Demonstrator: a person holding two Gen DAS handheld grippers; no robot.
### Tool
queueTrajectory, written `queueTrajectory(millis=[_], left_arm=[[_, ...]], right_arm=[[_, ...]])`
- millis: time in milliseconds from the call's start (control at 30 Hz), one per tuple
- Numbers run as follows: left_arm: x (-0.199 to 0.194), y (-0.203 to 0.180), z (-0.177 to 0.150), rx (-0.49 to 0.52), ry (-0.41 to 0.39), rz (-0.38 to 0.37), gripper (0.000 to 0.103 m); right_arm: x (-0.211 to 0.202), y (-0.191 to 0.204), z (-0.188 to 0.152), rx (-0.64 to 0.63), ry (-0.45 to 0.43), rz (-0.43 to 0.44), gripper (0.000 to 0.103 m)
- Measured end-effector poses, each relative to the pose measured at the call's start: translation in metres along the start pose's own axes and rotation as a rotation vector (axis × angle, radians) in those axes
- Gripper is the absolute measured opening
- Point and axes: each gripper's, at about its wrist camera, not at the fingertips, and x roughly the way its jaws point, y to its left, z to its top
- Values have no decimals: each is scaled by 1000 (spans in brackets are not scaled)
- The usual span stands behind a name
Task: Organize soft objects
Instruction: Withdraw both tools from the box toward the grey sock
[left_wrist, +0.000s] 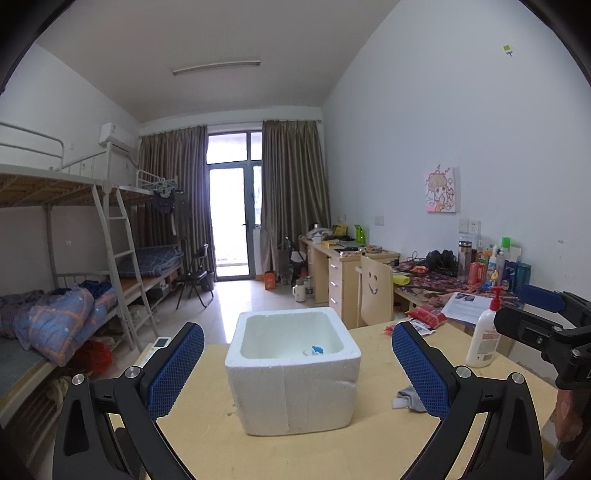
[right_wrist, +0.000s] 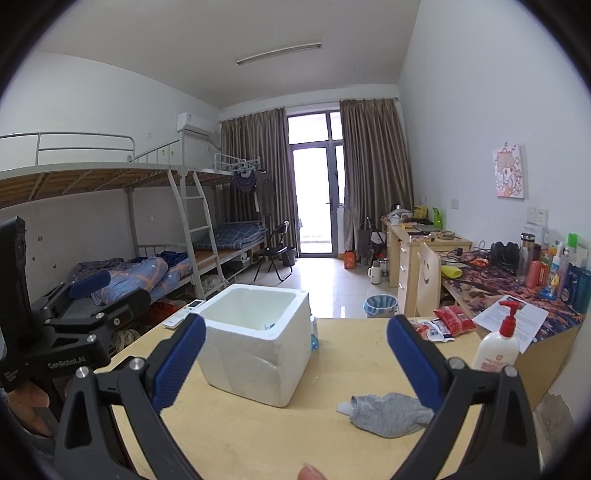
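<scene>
A white foam box (left_wrist: 293, 369) (right_wrist: 256, 341) stands open-topped in the middle of the wooden table (left_wrist: 207, 443) (right_wrist: 332, 435). A small blue and white item (left_wrist: 314, 350) lies on its floor. A crumpled grey sock (right_wrist: 388, 413) (left_wrist: 408, 398) lies on the table right of the box. My left gripper (left_wrist: 297, 363) is open, its blue pads on either side of the box and nearer the camera. My right gripper (right_wrist: 295, 354) is open too, above the table, with the sock just inside its right finger. Each gripper shows at the edge of the other's view.
A white lotion pump bottle (left_wrist: 484, 330) (right_wrist: 496, 343) with a red head stands at the table's right. Red snack packets (right_wrist: 452, 317) and a paper sheet (right_wrist: 511, 321) lie behind it. A remote control (right_wrist: 184, 314) rests near the left edge. Bunk beds stand left, cluttered desks right.
</scene>
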Motion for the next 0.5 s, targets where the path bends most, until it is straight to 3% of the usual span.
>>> queueTrajectory(millis=[267,500], left_arm=[[-15,-1,-22,3,-6,-37,102],[-21,-7,-55,-14,9,-52,102]], right_arm=[[-9,5,-27,-15,-11,-9,101],[-4,4,-54,3,29,0,101]])
